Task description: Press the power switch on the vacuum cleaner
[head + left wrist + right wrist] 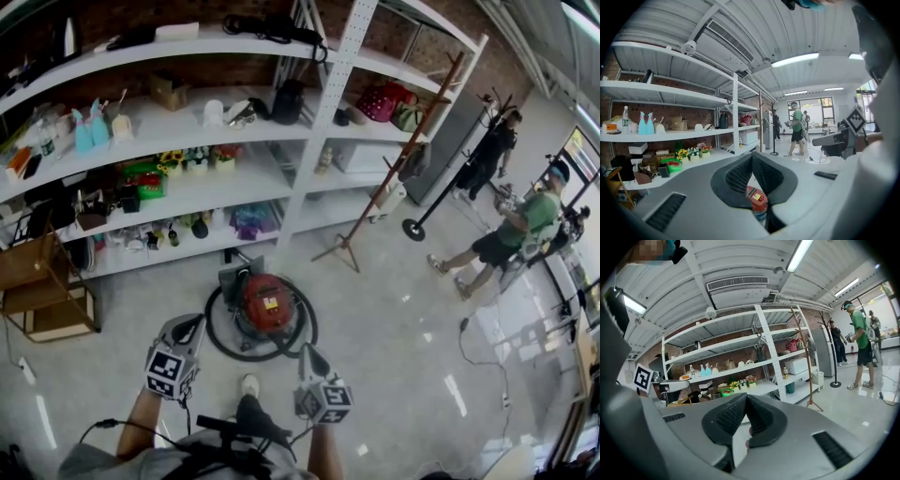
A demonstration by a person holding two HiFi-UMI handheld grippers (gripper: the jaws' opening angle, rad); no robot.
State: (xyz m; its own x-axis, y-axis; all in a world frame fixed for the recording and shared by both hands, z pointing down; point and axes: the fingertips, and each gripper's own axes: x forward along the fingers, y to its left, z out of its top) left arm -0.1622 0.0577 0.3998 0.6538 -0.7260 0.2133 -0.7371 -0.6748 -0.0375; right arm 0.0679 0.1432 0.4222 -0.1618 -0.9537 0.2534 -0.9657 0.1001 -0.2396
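Left gripper and right gripper, jaws pressed together on nothing, hang above bare floor; the red vacuum cleaner sits just ahead between them, shelving behind, open room rightward.

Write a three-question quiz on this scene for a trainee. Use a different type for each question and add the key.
1. True or false: the left gripper is touching the vacuum cleaner.
2. Where does the vacuum cleaner stand?
A. On the floor, in front of the shelves
B. On a wooden chair
C. On a workbench
3. Fill the gap: the right gripper has its fingers ___ and holds nothing.

Key
1. False: it is held above the floor, short of the vacuum cleaner.
2. A
3. together
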